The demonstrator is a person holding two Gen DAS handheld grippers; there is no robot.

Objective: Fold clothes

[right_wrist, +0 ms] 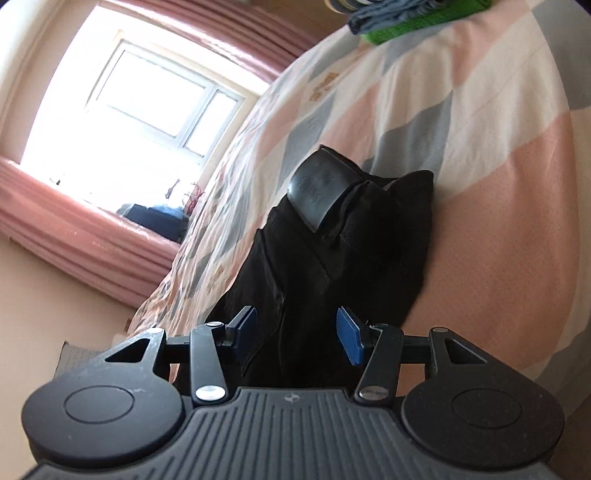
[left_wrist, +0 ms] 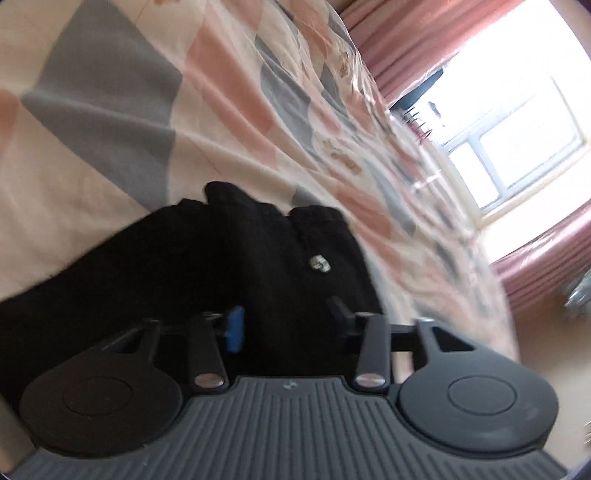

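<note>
A pair of black trousers [left_wrist: 207, 266] lies crumpled on the bed, with a small metal button [left_wrist: 319, 263] showing. In the right wrist view the same black trousers [right_wrist: 332, 266] show a shiny leather waistband patch [right_wrist: 317, 192]. My left gripper [left_wrist: 287, 319] hangs just over the near part of the dark cloth. Its jaws stand apart, and one blue pad [left_wrist: 234, 328] shows. My right gripper [right_wrist: 297, 330] is open over the trousers' near edge. Cloth lies in the gap between its blue pads [right_wrist: 349, 334], which do not press on it.
The bed carries a quilt [left_wrist: 110, 110] checked in pink, grey and white [right_wrist: 498, 184]. A stack of folded clothes [right_wrist: 406, 18], green and blue, sits at the far end of the bed. A bright window [right_wrist: 147, 92] with pink curtains [right_wrist: 74, 221] is beyond the bed.
</note>
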